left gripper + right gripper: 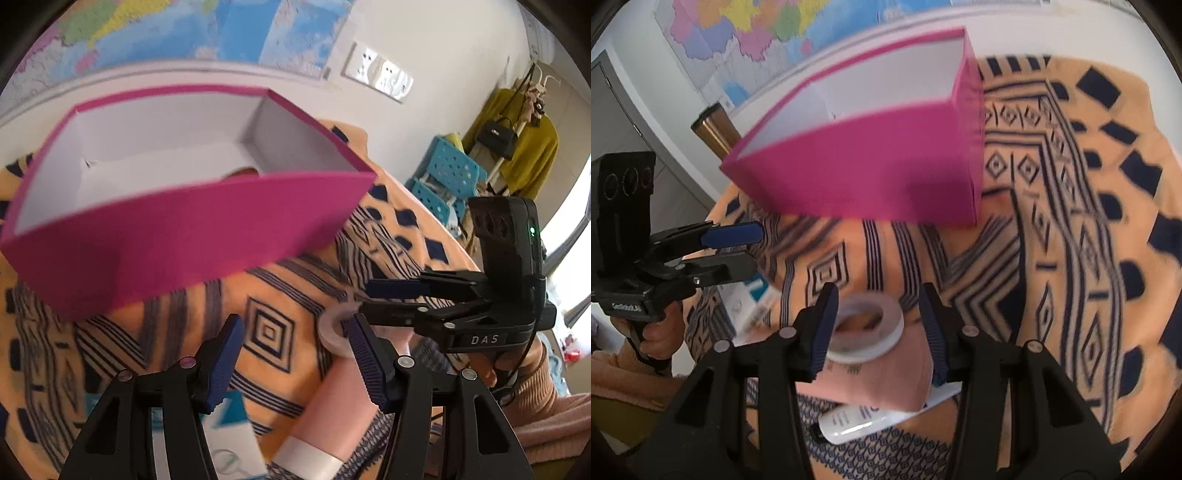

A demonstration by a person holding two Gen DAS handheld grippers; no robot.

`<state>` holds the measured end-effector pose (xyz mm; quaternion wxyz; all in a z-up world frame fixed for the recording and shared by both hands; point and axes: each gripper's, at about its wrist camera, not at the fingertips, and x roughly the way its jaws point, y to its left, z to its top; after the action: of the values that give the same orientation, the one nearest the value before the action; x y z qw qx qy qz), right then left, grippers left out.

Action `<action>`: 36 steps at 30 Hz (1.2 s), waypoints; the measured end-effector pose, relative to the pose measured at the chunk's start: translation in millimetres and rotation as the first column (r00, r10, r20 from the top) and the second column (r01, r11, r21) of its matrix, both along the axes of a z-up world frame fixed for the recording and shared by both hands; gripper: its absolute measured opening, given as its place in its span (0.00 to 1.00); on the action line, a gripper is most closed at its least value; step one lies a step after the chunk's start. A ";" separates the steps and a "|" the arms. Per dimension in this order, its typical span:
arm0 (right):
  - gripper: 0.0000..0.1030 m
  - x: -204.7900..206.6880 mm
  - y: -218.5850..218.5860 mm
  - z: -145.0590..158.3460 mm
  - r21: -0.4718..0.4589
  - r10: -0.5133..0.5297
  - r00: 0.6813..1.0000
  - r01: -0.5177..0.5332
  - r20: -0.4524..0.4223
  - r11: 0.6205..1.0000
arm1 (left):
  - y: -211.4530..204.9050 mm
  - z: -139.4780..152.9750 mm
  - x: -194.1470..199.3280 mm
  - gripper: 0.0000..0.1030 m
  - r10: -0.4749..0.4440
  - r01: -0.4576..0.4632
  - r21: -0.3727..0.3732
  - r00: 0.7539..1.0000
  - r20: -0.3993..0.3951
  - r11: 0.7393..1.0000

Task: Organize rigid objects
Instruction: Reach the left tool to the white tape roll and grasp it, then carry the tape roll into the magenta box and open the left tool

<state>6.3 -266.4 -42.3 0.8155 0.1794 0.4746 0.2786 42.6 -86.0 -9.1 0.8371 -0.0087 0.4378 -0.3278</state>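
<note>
Looking from left to right, the job seems to have only just begun. The pink box (pixel 192 229) stands open on the cloth, and it looks almost empty inside. Only a small brownish bit peeks over its front wall, and what that is cannot be told.

Most things are not in the box yet. A small white and blue box (pixel 231 439) lies on the cloth near the left gripper (pixel 295 365). That gripper's fingers (pixel 225 362) are apart, with nothing between them. Next to it lies a pink tube (pixel 332 417) with a white band. A roll of white tape (pixel 866 326) rests on top of the tube. A white bottle (pixel 864 424) pokes out from under the tube.

The right gripper (pixel 877 328) hangs right over the tape. Its fingers (pixel 825 328) are apart, one on each side of the roll, and they do not seem to press on it yet. So the tape is probably the next thing to go in the box.

Under everything lies an orange cloth (pixel 1052 229) with dark blue stripes and diamonds. Whether it covers a table or a bed cannot be told. Behind the box is a white wall with a big, bright map (pixel 155 33). Farther right sit a blue basket (pixel 450 166) and a yellow coat (pixel 532 155) with a black bag (pixel 498 136) hanging beside it. Bright light comes in at the far right.
</note>
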 end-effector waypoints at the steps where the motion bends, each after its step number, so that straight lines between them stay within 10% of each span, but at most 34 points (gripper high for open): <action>1: 0.46 -1.3 0.9 -2.8 0.003 0.005 1.000 -0.005 -0.008 1.000 | -1.9 -1.7 -1.1 0.58 -0.006 0.006 0.002 1.000 -0.005 1.000; 36: 0.17 -2.5 5.0 12.4 -0.070 0.006 0.997 0.000 0.077 0.998 | -33.8 -2.8 -12.7 0.34 -0.126 0.125 -0.018 0.991 -0.034 0.992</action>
<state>3.7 -261.4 -29.9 0.8386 0.1393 0.4523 0.2698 29.9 -119.8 -11.9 0.8069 0.0063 0.4497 -0.3829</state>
